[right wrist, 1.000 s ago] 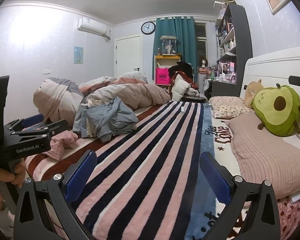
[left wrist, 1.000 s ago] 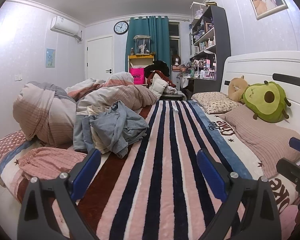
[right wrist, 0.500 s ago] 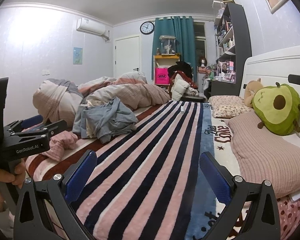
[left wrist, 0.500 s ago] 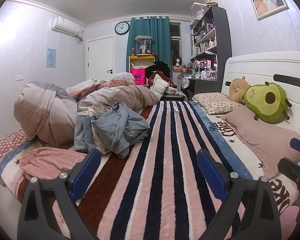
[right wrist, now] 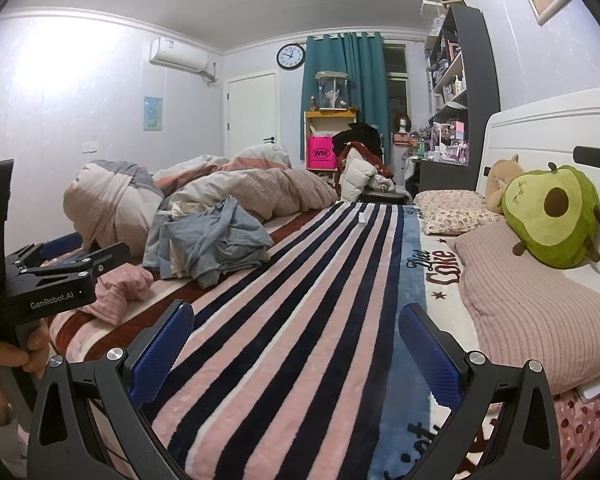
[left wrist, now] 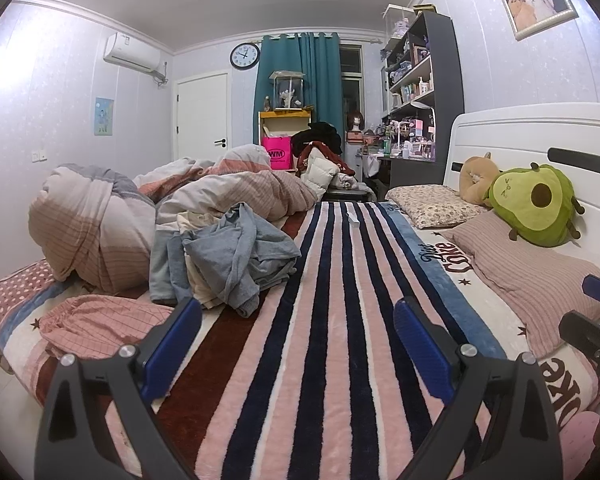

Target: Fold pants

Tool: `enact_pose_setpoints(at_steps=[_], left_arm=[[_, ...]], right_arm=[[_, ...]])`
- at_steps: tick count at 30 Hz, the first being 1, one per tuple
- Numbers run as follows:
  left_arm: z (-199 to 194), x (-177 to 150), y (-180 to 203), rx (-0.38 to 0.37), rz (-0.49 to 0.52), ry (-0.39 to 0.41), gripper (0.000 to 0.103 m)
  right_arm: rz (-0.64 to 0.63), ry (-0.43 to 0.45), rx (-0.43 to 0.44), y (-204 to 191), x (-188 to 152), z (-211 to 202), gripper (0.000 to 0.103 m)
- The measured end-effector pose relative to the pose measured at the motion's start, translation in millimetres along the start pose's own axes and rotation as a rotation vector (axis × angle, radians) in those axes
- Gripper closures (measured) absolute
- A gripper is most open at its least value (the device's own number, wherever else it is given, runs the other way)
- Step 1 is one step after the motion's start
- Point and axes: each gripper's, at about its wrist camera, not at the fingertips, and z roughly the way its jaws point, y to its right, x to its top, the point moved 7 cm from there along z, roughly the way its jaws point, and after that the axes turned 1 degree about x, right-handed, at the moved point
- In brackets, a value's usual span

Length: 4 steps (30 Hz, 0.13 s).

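1. Over the striped blanket (left wrist: 324, 320) on the bed, the left gripper (left wrist: 296, 348) hovers with jaws spread wide, holding nothing.
2. The right gripper (right wrist: 296, 344) is likewise wide open and empty above the same blanket.
3. The pink checked pants (left wrist: 100, 326) lie crumpled at the bed's left edge, just beside the left gripper's left finger.
4. A heap of grey-blue clothes (left wrist: 228, 256) sits behind them, against a bunched duvet (left wrist: 96, 232).

Both grippers (left wrist: 298, 346) (right wrist: 296, 346) are black frames with silver screws and blue textured pads (right wrist: 162, 350); the left body (right wrist: 48, 292) reads "GenRobot.AI".
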Motion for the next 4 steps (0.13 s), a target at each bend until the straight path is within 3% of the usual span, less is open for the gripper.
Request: enact_pose_setpoints(at_steps=[4], left_arm=[[-1.2, 0.9, -1.2, 0.008, -0.001, -0.002, 0.008]], right_arm=[[0.003, 0.000, 0.002, 0.1, -0.2, -0.3, 0.001]])
